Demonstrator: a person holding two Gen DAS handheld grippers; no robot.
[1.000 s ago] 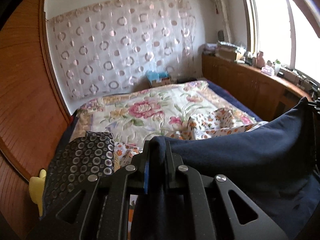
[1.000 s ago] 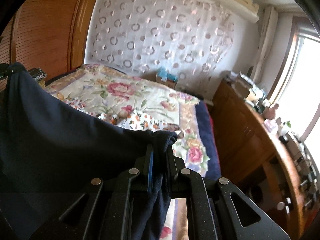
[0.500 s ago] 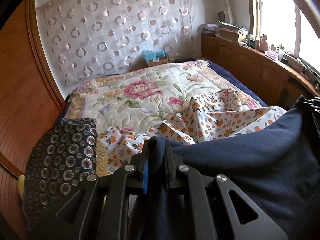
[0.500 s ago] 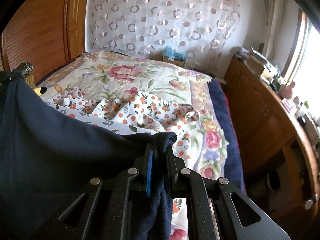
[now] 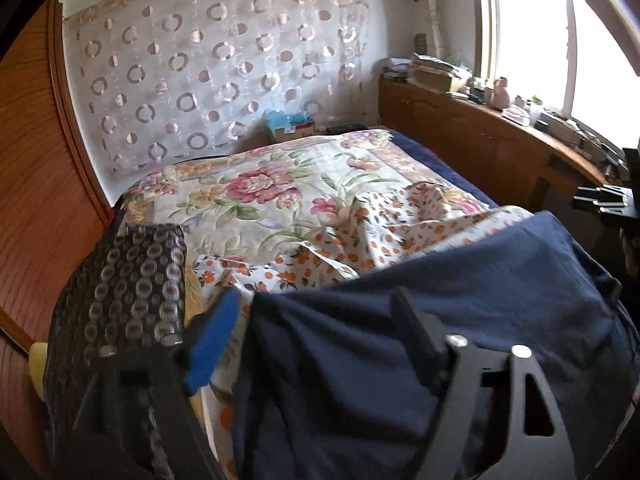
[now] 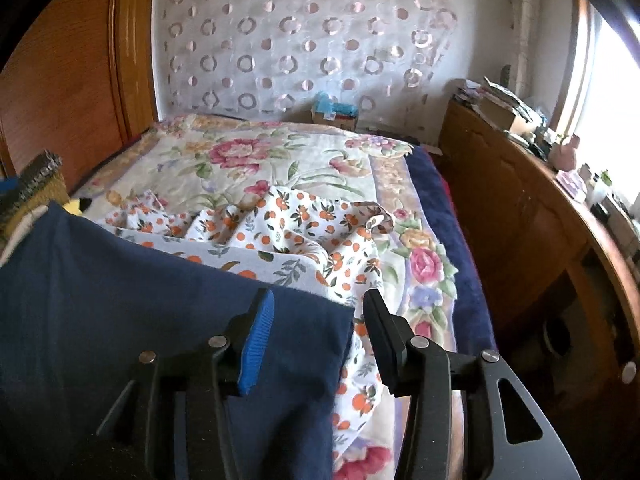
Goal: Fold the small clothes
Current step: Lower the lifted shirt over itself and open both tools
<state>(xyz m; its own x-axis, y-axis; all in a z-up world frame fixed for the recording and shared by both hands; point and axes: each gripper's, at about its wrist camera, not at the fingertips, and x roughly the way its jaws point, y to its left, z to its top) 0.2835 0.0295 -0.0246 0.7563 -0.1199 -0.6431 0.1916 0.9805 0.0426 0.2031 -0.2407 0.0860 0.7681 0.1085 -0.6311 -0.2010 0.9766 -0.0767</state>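
Observation:
A navy blue garment (image 5: pixel 460 320) lies spread on the near part of the bed, over a white cloth with orange fruit print (image 5: pixel 380 228). My left gripper (image 5: pixel 316 304) is open, its jaws wide apart over the garment's left corner. In the right wrist view my right gripper (image 6: pixel 318 308) is open too, with the garment's right corner (image 6: pixel 200 304) lying loose between the jaws. The fruit-print cloth (image 6: pixel 304 224) lies crumpled just beyond it. The right gripper also shows at the far right of the left wrist view (image 5: pixel 604 202).
The bed carries a floral quilt (image 5: pixel 260 196). A dark circle-patterned cloth (image 5: pixel 124 288) lies at the left edge by the wooden wardrobe (image 5: pixel 36 200). A wooden cabinet (image 6: pixel 520 208) with clutter runs along the right under the window. A cardboard box (image 6: pixel 336 114) stands at the bed's head.
Both grippers came down toward the bed and opened, letting go of the navy garment's corners. The garment now rests on the bed instead of hanging stretched between them.

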